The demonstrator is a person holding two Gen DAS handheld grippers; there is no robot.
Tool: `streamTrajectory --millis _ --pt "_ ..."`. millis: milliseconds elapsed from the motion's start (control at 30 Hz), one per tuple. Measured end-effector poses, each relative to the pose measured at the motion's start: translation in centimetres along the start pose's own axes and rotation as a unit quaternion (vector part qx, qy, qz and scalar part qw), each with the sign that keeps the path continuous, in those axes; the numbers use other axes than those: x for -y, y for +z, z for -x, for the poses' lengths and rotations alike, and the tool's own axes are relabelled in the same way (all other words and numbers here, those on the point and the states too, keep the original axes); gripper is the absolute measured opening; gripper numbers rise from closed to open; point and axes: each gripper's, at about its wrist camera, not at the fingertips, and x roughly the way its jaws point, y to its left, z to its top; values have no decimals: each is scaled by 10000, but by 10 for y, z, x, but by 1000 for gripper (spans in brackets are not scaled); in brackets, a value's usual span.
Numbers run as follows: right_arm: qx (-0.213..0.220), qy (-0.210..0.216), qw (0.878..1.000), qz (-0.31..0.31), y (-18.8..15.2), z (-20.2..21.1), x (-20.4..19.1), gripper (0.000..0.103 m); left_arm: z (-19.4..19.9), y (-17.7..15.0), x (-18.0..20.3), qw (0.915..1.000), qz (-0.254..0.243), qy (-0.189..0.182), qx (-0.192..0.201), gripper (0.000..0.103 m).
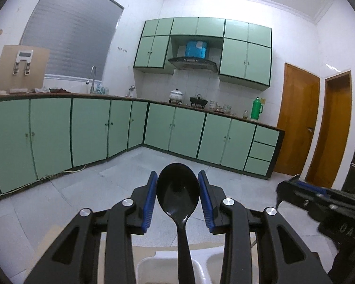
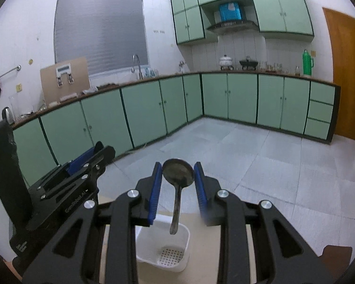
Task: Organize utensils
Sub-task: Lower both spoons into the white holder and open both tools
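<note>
My left gripper is shut on a black plastic spoon. Its blue pads clamp the bowl from both sides, and the handle hangs back toward the camera. My right gripper is shut the same way on the bowl of a dull metal spoon, whose handle points down. Both are lifted above a white plastic basket with a perforated bottom, also seen low in the left wrist view. Each gripper shows in the other's view: the right gripper at the right edge and the left gripper at the left.
The basket stands on a beige tabletop. A brown object lies at the table's right corner. Beyond are a grey tiled floor, green kitchen cabinets and a wooden door. A dark chair back stands at the left.
</note>
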Motion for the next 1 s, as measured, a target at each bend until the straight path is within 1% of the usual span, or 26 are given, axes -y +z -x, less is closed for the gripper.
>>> streamTrajectory --millis 167,300,333,367,400,433,467,567,600,633,700,733,800,833,933,1000 --pt "-339 0 9994 -103 -24 -31 -4 26 -16 -21 -7 9997 73 21 -231 35" --pt "-578 68 9983 -42 -38 -40 -12 28 -21 -37 -12 9984 111 -5 -547 35" --pt "-615 83 9981 -32 -42 -40 -12 28 -19 -39 -14 9983 114 9 -567 35" --pt "-603 64 9982 -41 -45 -37 -15 29 -16 -39 -15 9982 115 12 -581 38" --pt "-600 59 9982 -58 -45 -35 -15 37 -11 -38 -17 9982 101 16 -587 42" --pt "-594 53 9982 -103 -46 -31 -14 42 -6 -38 -16 9983 73 22 -583 44" --pt "-584 36 9982 -130 -46 -27 -13 43 -1 -36 -16 9983 47 31 -589 46" --pt "-601 -23 9980 -178 -51 -12 -10 47 22 -34 -18 9979 -6 50 -648 50" --pt "-617 -47 9979 -208 -55 -4 -9 51 32 -34 -17 9974 -63 126 -708 55" --pt "-643 -55 9976 -239 -61 5 -8 55 39 -35 -16 9969 -117 157 -764 56" --pt "-690 -79 9972 -275 -74 23 -8 61 63 -40 -16 9955 -196 239 -896 65" --pt "-719 -82 9969 -295 -84 35 -8 65 75 -45 -16 9942 -243 270 -1010 67" --pt "-821 -99 9960 -324 -105 53 -9 68 98 -60 -15 9913 -284 270 -1256 72" --pt "-922 -105 9950 -369 -122 66 -11 70 107 -68 -15 9893 -313 296 -1393 73" --pt "-1208 -132 9917 -427 -161 90 -19 71 142 -103 -13 9814 -317 295 -1868 76" --pt "-1427 -251 9887 -374 -192 109 -30 71 161 -124 -11 9774 -358 338 -2055 78"
